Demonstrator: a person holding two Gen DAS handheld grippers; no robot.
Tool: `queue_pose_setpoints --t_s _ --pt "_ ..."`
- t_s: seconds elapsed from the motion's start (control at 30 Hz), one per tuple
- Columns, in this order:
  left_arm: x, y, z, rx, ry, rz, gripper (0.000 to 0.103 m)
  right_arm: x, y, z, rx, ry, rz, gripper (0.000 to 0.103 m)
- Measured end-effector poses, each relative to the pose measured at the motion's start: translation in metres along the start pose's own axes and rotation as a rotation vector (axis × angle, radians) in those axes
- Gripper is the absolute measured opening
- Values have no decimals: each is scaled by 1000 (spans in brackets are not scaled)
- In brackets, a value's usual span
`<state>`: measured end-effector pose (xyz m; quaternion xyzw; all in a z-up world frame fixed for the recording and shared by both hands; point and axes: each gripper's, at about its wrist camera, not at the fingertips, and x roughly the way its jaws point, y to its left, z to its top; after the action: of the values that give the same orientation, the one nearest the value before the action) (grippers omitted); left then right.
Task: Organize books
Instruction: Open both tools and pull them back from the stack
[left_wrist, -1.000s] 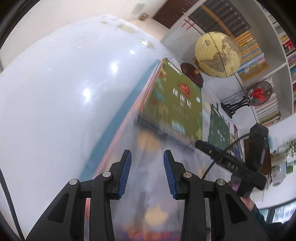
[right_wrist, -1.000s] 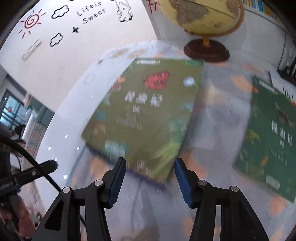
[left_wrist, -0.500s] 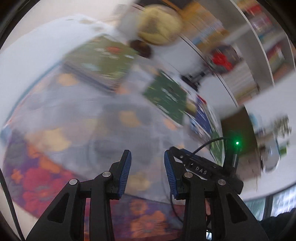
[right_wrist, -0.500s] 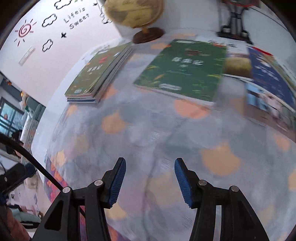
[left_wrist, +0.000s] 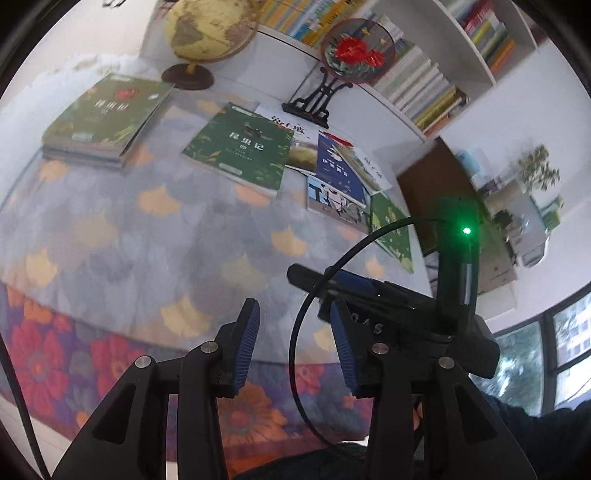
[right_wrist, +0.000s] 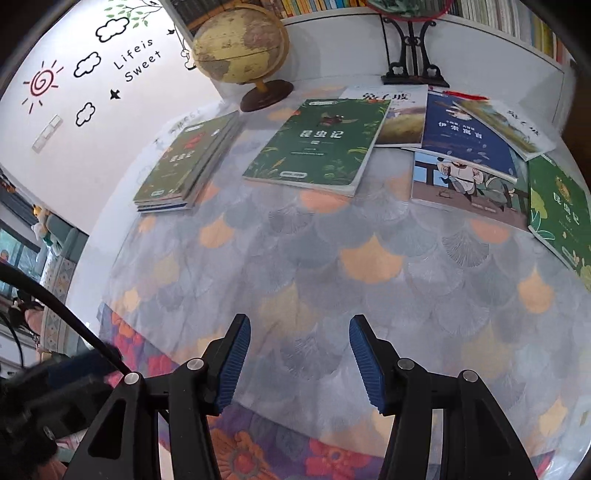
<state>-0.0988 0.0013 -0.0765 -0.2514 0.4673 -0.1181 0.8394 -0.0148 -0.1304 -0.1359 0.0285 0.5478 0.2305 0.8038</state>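
A stack of green books (right_wrist: 184, 166) (left_wrist: 103, 118) lies at the table's far left. A single green book (right_wrist: 317, 147) (left_wrist: 240, 144) lies flat in the middle. To its right sprawl overlapping books: a white one (right_wrist: 399, 110), a blue one (right_wrist: 461, 129), an illustrated one (right_wrist: 469, 184) and another green one (right_wrist: 557, 210). My right gripper (right_wrist: 299, 354) hangs open and empty over the near cloth. My left gripper (left_wrist: 293, 343) is empty too, its jaws opening. The right gripper's body (left_wrist: 406, 306) shows in the left wrist view.
A globe (right_wrist: 240, 48) on a wooden base stands at the back left. A round embroidered fan on a black stand (left_wrist: 347, 59) sits behind the books. Shelves full of books (left_wrist: 424, 77) line the back wall. A patterned cloth (right_wrist: 332, 266) covers the table.
Both grippers have pulled back from the stack of green books and swung right, so the whole table now shows. The left jaws stand a little wider.
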Motion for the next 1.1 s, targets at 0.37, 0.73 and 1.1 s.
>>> queue_pose_setpoints --t_s 0.37,0.73,1.1 --pt "-23 12 -22 -65 -38 -29 37 -20 26 -31 -49 -13 -27 54" --pt "-38 14 -50 -91 -51 -25 37 -25 28 -56 -16 12 -12 54" --pt "-52 13 -72 -76 -57 -8 37 -31 30 -72 45 9 31 54"
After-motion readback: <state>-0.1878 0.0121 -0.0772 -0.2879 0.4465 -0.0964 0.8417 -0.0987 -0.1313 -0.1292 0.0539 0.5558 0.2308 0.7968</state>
